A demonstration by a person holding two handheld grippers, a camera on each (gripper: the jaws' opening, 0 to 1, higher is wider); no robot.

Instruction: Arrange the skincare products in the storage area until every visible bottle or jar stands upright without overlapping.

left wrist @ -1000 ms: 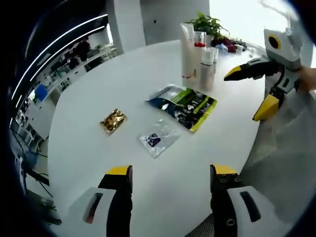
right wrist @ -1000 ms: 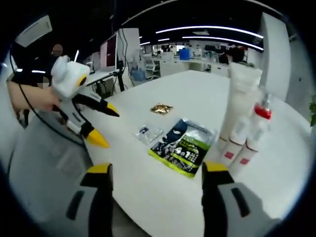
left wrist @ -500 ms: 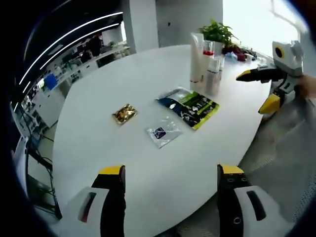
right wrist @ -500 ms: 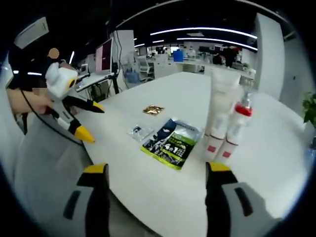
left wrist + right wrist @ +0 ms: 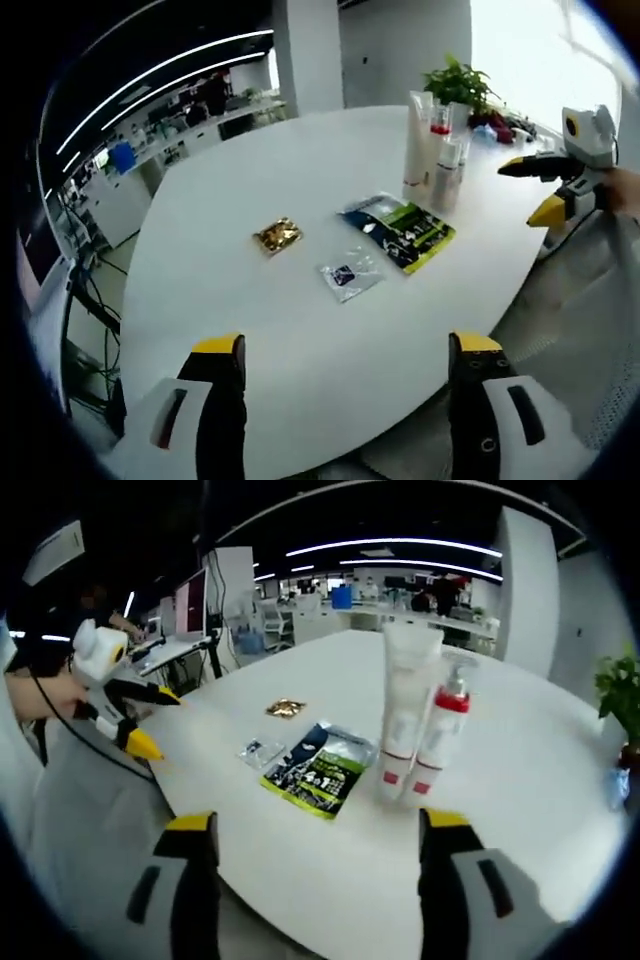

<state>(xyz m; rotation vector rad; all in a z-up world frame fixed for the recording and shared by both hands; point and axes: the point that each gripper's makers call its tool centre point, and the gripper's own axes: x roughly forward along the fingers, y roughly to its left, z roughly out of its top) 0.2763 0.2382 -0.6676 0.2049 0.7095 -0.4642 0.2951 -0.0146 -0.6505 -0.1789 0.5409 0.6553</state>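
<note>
Upright at the far side of the round white table (image 5: 240,300) stand a tall white tube (image 5: 415,140), a red-capped pump bottle (image 5: 438,145) and a smaller bottle (image 5: 448,178), close together. From the right gripper view, the tube (image 5: 404,705) and pump bottle (image 5: 441,735) stand side by side. My left gripper (image 5: 346,350) hangs open over the near table edge, holding nothing. My right gripper (image 5: 318,825) is open too, short of the table, well back from the bottles. Each gripper shows in the other's view: the right gripper (image 5: 545,185), the left gripper (image 5: 125,715).
A green and blue pouch (image 5: 400,228), a small clear sachet (image 5: 350,275) and a gold sachet (image 5: 278,236) lie flat mid-table. A potted plant (image 5: 460,85) stands behind the bottles. Office desks and monitors fill the background. A hand (image 5: 622,188) holds the right gripper.
Both views have pulled back from the table, so everything looks smaller and farther. Nothing on the table has moved. Both grippers stay open.
</note>
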